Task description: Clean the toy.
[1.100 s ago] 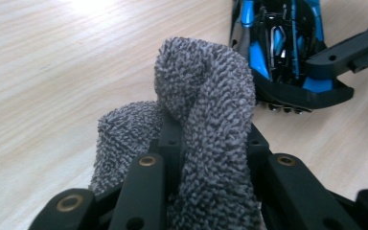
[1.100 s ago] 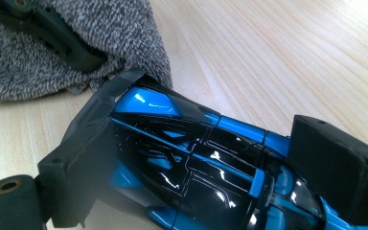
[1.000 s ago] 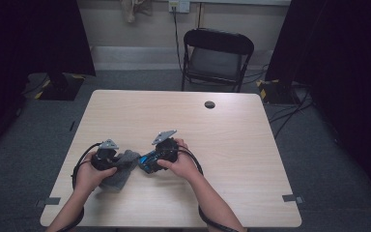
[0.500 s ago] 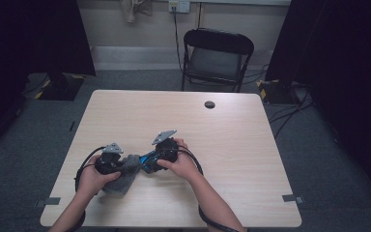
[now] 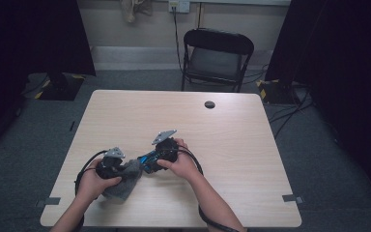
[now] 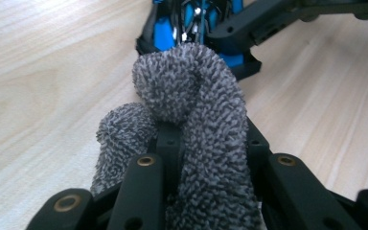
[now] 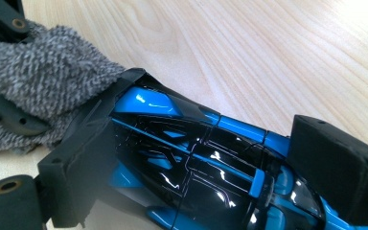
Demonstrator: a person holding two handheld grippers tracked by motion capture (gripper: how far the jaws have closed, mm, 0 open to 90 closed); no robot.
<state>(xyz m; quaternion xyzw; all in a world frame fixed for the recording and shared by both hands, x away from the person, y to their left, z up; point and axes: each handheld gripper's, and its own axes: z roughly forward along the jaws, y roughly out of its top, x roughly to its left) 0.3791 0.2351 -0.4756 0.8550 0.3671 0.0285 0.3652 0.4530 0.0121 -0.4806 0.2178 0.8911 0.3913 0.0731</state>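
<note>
Two grippers worked together: the right gripper (image 5: 150, 161) clenched the blue toy car (image 7: 196, 163) steady while the left gripper (image 5: 125, 168), grasping the grey cloth (image 6: 191, 96), needed light, even strokes.

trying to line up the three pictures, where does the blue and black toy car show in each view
High view: the glossy blue and black toy car lies low and left of centre on the table, in the right claw.
Left gripper view: at the top centre, beyond the grey terry cloth.
Right gripper view: across the middle and lower right, between the black pads.
Shared landmark: the grey terry cloth, touching the car's end.
</note>
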